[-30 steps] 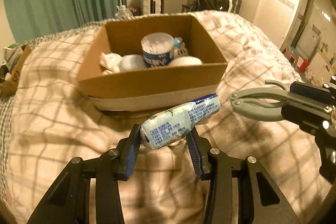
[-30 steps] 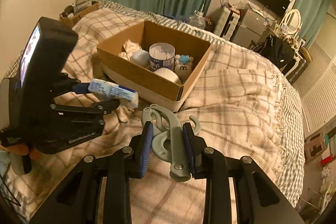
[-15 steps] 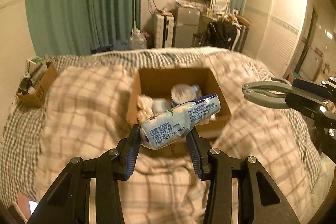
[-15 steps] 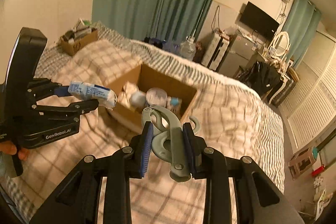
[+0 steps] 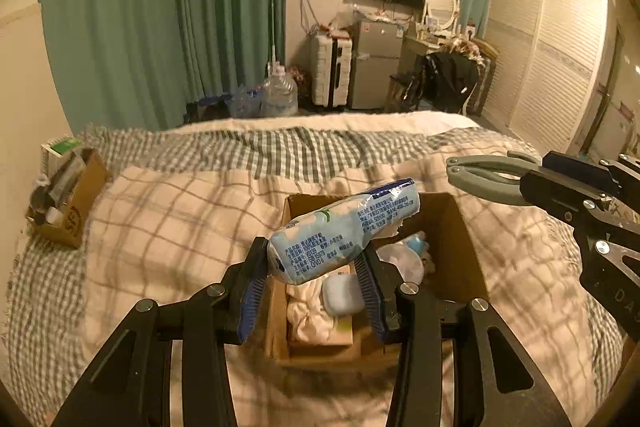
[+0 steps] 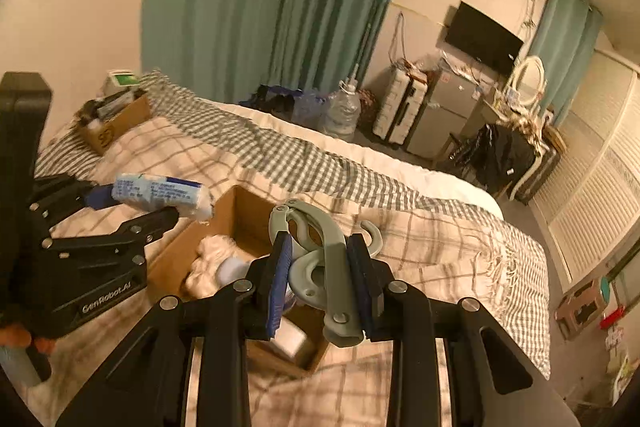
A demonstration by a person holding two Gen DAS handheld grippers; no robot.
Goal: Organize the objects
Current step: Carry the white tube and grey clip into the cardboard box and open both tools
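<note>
A bed (image 5: 168, 219) covered by a plaid blanket fills the lower half of both views, with green curtains (image 5: 168, 19) hung behind it at the upper left of the frame. An open cardboard box (image 5: 460, 239) is seen at the centre of the left wrist view, resting on the blanket; a white case (image 5: 340, 297), crumpled white cloth (image 5: 308, 311) and other small items too blurred to name are held in it. A smaller cardboard box (image 5: 76, 211) of odds and ends is placed at the left edge of the frame, well apart from the first.

The left tongs (image 5: 316, 287) are clamped on a pale blue printed packet (image 5: 344, 235), which is held tilted in the air above the near left part of the open box. The right tongs (image 6: 322, 275) are clamped on a grey hook-shaped clip (image 6: 320, 259), held above the box's near right side in the right wrist view.
</note>
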